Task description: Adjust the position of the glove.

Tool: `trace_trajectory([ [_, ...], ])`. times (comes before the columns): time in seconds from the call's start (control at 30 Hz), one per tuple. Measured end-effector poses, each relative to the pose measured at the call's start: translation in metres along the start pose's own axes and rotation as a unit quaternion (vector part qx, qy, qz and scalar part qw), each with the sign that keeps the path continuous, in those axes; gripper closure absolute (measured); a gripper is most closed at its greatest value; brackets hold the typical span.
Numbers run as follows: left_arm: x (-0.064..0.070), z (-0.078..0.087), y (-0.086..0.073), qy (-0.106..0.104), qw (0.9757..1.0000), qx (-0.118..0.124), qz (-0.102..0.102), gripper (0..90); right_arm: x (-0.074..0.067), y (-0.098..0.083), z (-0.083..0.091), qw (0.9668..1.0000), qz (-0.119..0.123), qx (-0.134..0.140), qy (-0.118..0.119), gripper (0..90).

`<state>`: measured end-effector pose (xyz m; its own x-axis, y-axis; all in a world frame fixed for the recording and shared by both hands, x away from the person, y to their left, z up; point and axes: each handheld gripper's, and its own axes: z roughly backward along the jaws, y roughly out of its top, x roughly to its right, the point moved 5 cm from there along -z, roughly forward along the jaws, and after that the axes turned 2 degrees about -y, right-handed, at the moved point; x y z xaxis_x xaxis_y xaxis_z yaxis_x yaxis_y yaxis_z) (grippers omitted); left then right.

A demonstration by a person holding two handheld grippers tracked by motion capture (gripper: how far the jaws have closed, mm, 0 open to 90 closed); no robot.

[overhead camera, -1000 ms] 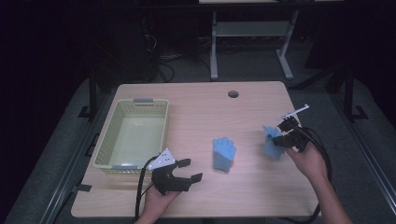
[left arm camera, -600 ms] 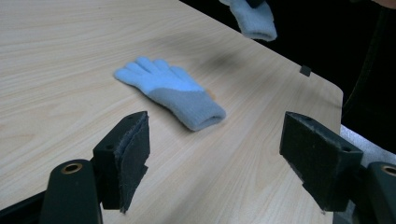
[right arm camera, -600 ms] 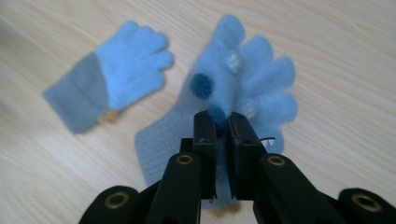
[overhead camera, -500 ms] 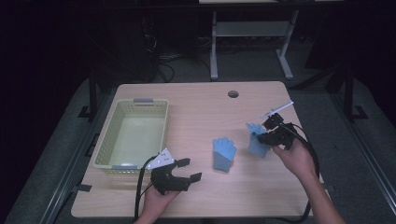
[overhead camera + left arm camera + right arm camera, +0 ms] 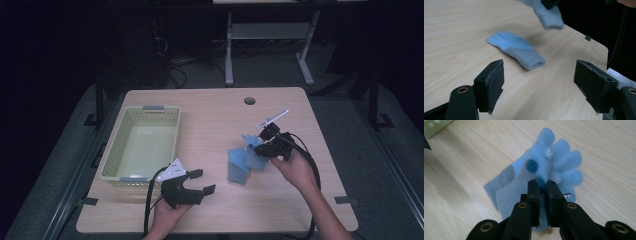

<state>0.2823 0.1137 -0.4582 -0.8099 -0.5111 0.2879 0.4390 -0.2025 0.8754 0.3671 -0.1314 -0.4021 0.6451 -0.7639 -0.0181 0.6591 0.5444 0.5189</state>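
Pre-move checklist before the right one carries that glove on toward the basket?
1. Right gripper shut on held glove: ok.
2. Held glove lifted off the table: cannot tell.
3. Second glove lying flat, apart from the held one: ok.
4. Left gripper jaws open, nothing between them: ok.
5. Basket free to receive: ok, nothing seen inside.
6. Path to the basket: not ok, the second glove lies in between.
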Motion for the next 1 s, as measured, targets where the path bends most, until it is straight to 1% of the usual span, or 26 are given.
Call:
trace_trajectory([
  [0.23,0.0,0.0,0.0,0.001,1.0,0.004,0.005,23.9,-0.011,0.005,-0.012,0.9999,0.009,-0.004,0.012,83.0],
  [0.37,-0.001,0.001,0.0,0.002,1.0,0.005,0.006,23.9,-0.016,0.007,-0.019,0.9997,0.011,-0.012,0.017,83.0],
  [0.4,-0.001,0.001,0.0,0.003,1.0,0.003,0.006,23.9,-0.017,0.007,-0.021,0.9997,0.008,-0.013,0.018,82.9],
  [0.53,-0.001,0.001,0.0,0.003,1.0,0.006,0.007,23.9,-0.021,0.006,-0.028,0.9995,0.01,-0.021,0.019,82.9],
  [0.77,-0.001,0.001,0.0,0.003,0.9999,0.006,0.007,24.0,-0.028,0.004,-0.04,0.999,0.008,-0.027,0.035,82.9],
  [1.0,-0.001,0.001,0.0,0.003,1.0,0.005,0.008,23.9,-0.032,0.004,-0.045,0.9984,0.013,-0.038,0.041,82.7],
])
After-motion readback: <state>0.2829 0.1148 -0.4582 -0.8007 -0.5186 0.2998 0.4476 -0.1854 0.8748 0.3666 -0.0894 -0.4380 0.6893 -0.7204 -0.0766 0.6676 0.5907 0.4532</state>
